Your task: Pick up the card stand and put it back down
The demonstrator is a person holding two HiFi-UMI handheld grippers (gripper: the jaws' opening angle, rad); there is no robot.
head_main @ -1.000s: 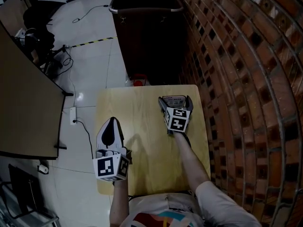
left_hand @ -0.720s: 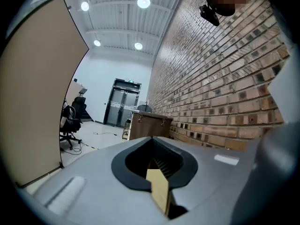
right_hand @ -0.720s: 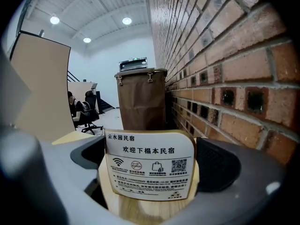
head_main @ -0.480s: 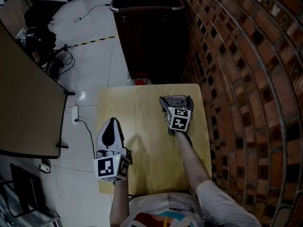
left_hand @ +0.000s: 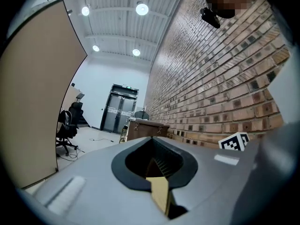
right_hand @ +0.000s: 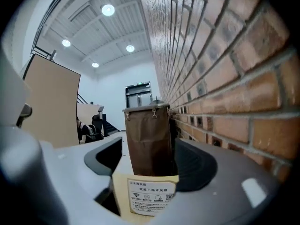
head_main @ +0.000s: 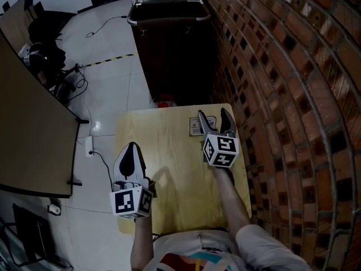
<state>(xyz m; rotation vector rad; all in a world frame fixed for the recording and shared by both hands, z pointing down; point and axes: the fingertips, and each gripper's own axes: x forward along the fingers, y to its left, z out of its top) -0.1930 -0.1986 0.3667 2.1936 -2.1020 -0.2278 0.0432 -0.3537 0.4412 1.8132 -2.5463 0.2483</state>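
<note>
The card stand (head_main: 211, 123) holds a pale printed card and stands near the far right edge of the wooden table (head_main: 169, 151). My right gripper (head_main: 214, 118) straddles it, and its jaws are closing, with the card's two side edges against the pads. In the right gripper view the card stand (right_hand: 147, 196) fills the gap low between the jaws of the right gripper (right_hand: 147, 146). My left gripper (head_main: 133, 147) rests at the table's near left, shut with nothing in it. In its own view the left gripper (left_hand: 152, 139) points along the table.
A tall dark brown bin (head_main: 169, 44) stands just beyond the table's far edge. The brick wall (head_main: 282, 95) runs close along the table's right side. A large board (head_main: 28, 123) and cables on the floor (head_main: 84, 145) lie to the left.
The right gripper's jaws have narrowed around the card stand, and its marker cube looks larger and farther right. The left gripper has stayed put.
</note>
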